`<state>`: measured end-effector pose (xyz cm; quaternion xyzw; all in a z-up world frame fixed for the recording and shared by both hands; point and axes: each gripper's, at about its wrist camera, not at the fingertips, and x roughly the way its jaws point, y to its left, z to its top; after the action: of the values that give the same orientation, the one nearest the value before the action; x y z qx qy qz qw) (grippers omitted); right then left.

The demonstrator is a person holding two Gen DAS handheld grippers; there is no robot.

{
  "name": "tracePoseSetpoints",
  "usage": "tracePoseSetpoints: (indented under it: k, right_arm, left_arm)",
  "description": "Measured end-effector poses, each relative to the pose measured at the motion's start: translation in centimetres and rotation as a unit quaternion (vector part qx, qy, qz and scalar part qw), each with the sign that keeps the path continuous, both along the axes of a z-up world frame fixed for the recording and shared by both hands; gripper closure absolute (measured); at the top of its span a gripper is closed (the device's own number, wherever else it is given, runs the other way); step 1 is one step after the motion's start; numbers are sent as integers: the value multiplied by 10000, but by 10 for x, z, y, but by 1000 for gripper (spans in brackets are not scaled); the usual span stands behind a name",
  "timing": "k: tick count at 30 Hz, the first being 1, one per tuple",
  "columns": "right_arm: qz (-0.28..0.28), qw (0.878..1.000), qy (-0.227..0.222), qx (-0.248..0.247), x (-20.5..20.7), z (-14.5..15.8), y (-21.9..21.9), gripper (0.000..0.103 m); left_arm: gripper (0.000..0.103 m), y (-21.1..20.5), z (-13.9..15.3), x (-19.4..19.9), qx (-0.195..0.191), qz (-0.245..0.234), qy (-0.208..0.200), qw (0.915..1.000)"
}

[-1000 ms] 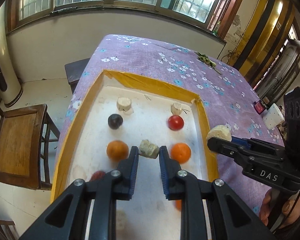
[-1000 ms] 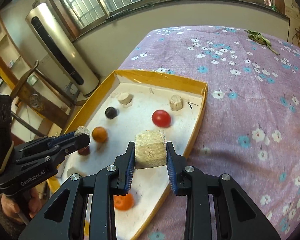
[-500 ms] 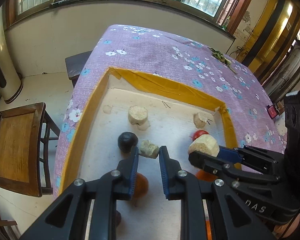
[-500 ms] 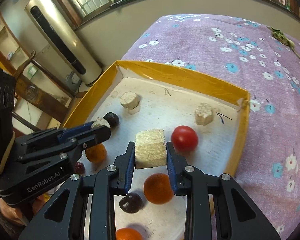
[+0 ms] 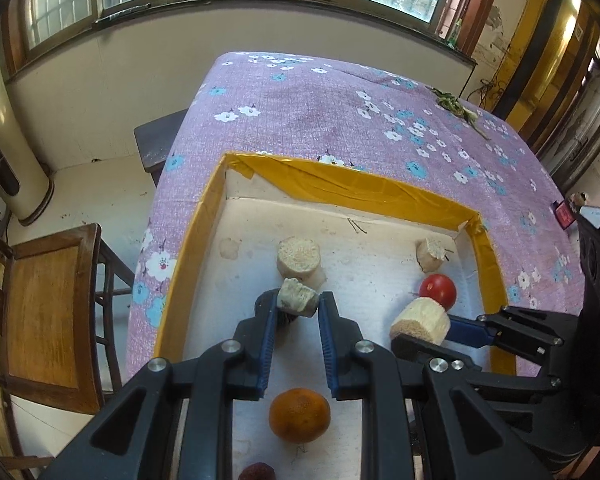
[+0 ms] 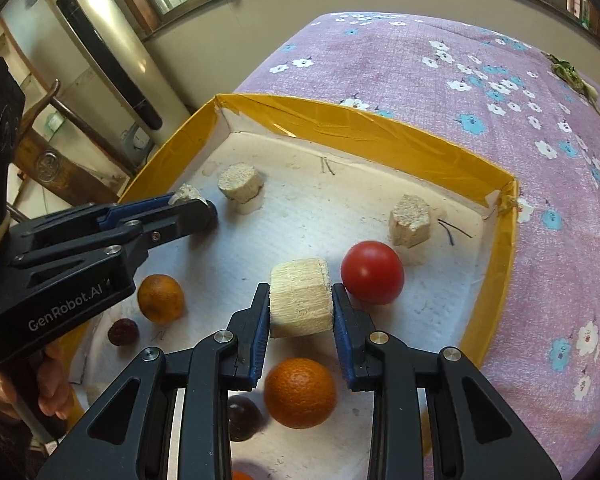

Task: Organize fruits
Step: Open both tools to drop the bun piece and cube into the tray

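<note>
- Both tongs have travelled up the yellow-rimmed tray (image 5: 188,264) toward its far end.
- Left tongs (image 5: 298,308), clamped on a small pale chunk (image 5: 298,302), now sit beside the resting pale cylinder (image 5: 299,258).
- Right tongs (image 6: 300,304) grip a larger corn-cob-like piece (image 6: 300,298) by the tomato (image 6: 372,272) (set-down looks imminent).

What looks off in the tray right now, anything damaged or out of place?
No spill. The pale chunk by the tray's far right corner has ragged, broken edges, unlike the round one far left. The left gripper's small piece is greyish and crumbly beside the clean block in the right gripper.
</note>
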<state>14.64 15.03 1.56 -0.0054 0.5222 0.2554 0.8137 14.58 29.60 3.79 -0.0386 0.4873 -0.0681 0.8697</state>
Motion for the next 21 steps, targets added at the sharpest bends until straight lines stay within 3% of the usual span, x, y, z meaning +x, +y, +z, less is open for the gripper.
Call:
tracePoseSetpoints:
  k: [6,12,14,17,21]
  right_arm:
    - [148,9989,-236,-372,-7,1,0,75]
    - [159,9970,-367,-663,-8,1,-13,75]
    - [177,9970,-388,-646,-5,2,-18,75]
    - [175,9965,-423,-700,-4,4,-16,75]
    - [200,9969,-425,-630,-5,4,-18,75]
  left_arm:
    - [79,-21,-1,-4,485,-374,-15,9981]
    - [79,-41,-5,-7,1465,-735,-213,9862]
    - [75,-46,-6,-6,1712,-873,-241,9811]
    - [58,-57,-12,-5,2123,-1073,-266,9709]
    - [44,-58,-21,-6,2403,-1113,-325,9638]
